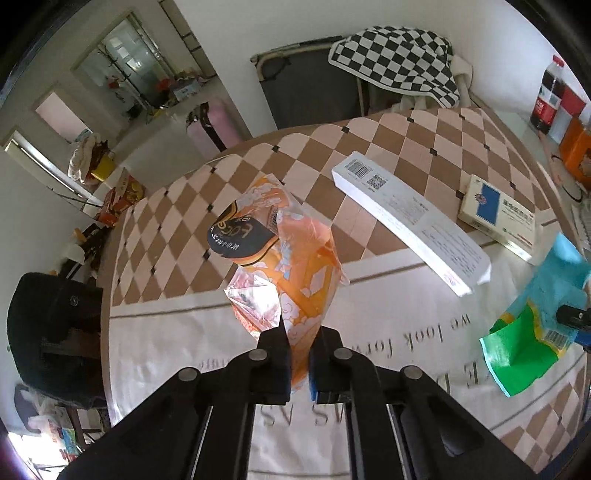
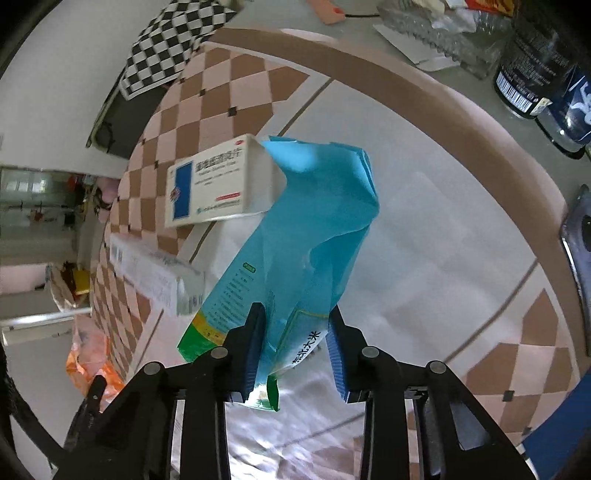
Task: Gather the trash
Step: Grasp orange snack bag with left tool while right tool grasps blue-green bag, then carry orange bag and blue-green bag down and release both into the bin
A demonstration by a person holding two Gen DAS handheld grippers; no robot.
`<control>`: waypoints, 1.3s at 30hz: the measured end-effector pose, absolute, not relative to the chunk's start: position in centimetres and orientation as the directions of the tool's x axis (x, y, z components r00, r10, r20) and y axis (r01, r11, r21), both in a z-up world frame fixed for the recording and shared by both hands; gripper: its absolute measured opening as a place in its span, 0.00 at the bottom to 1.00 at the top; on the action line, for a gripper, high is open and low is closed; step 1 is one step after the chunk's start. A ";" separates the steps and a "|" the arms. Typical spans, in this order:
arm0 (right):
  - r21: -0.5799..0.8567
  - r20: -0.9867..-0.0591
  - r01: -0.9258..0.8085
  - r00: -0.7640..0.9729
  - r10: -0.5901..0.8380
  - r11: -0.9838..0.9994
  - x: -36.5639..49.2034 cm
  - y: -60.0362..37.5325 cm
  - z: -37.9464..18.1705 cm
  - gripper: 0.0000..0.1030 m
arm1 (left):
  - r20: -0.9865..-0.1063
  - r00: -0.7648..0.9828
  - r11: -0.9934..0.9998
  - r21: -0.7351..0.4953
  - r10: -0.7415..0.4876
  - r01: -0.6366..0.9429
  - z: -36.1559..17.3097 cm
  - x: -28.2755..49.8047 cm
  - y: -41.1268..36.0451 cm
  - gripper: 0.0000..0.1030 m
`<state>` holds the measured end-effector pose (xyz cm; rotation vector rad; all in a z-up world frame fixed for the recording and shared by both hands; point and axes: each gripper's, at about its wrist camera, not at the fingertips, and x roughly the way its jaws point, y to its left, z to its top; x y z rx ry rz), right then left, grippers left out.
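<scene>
My left gripper (image 1: 298,334) is shut on an orange snack wrapper (image 1: 291,258) and holds it above the table. My right gripper (image 2: 295,314) is closed on a blue and green bag (image 2: 306,236), also lifted; the bag shows at the right edge of the left wrist view (image 1: 539,317). The orange wrapper shows at the lower left of the right wrist view (image 2: 88,362). A long white box (image 1: 406,218) and a smaller white and blue medicine box (image 1: 498,214) lie on the checkered tablecloth (image 1: 406,140). Both boxes also show in the right wrist view: the medicine box (image 2: 214,184) and the long box (image 2: 155,273).
A cola bottle (image 1: 550,96) and an orange pack (image 1: 576,151) stand at the table's far right. Dark bottles (image 2: 535,66) and clear packaging (image 2: 436,33) sit beyond the table edge. A checkered cloth (image 1: 399,59) drapes a folding cot. A black chair (image 1: 51,325) stands on the left.
</scene>
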<state>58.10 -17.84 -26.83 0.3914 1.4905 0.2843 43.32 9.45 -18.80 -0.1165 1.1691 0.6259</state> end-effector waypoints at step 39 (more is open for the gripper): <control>0.417 -0.909 -0.152 -0.063 0.412 0.896 9.4 -22.7 -28.1 0.32 | -0.943 0.329 0.844 -0.134 0.052 -0.519 -21.8 -1.7 2.0 0.03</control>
